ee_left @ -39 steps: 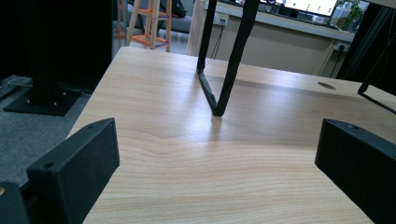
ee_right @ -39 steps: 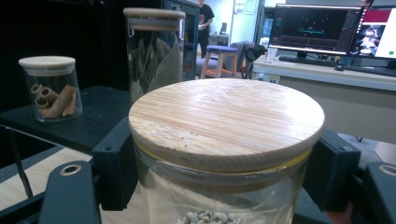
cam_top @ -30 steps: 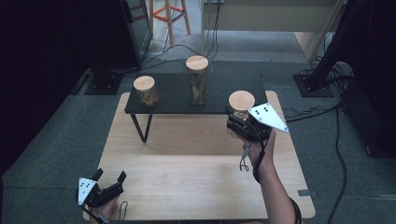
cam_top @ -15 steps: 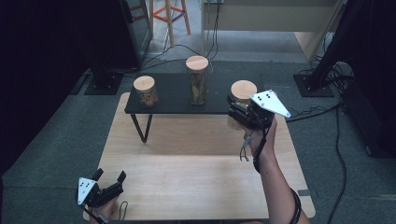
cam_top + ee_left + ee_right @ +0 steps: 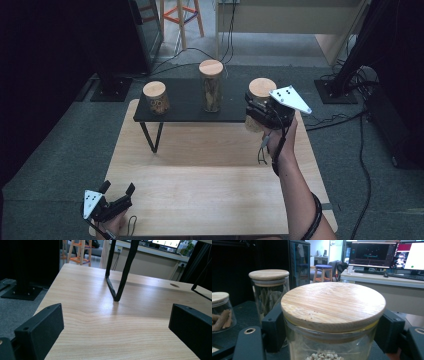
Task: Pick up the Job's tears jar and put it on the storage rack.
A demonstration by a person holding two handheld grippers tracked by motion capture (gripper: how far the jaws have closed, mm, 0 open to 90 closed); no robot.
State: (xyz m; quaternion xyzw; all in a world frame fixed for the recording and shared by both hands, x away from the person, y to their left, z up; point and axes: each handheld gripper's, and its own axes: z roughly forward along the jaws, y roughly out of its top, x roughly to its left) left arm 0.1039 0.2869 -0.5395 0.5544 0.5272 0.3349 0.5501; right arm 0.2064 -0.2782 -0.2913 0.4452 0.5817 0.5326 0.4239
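Note:
A glass jar with a round wooden lid (image 5: 262, 89) and pale seeds inside is held off the table at the right end of the black raised shelf (image 5: 185, 102). My right gripper (image 5: 252, 112) is shut on the jar, one jaw on each side of the glass just below the lid (image 5: 333, 305). A short jar (image 5: 156, 97) with brown sticks and a tall jar (image 5: 211, 85) with dried leaves stand on the shelf. My left gripper (image 5: 118, 188) rests low at the table's front left corner, open, with bare wood between its jaws (image 5: 115, 325).
The light wooden table (image 5: 200, 185) carries the shelf on thin black legs (image 5: 117, 287). Cables and black stand bases lie on the grey floor around it. An orange-legged stool (image 5: 182, 15) stands beyond the table, and monitors (image 5: 387, 257) sit on a desk farther back.
My right gripper has carried the jar upward and away from the person, closer to the shelf's right end. The left gripper has stayed put.

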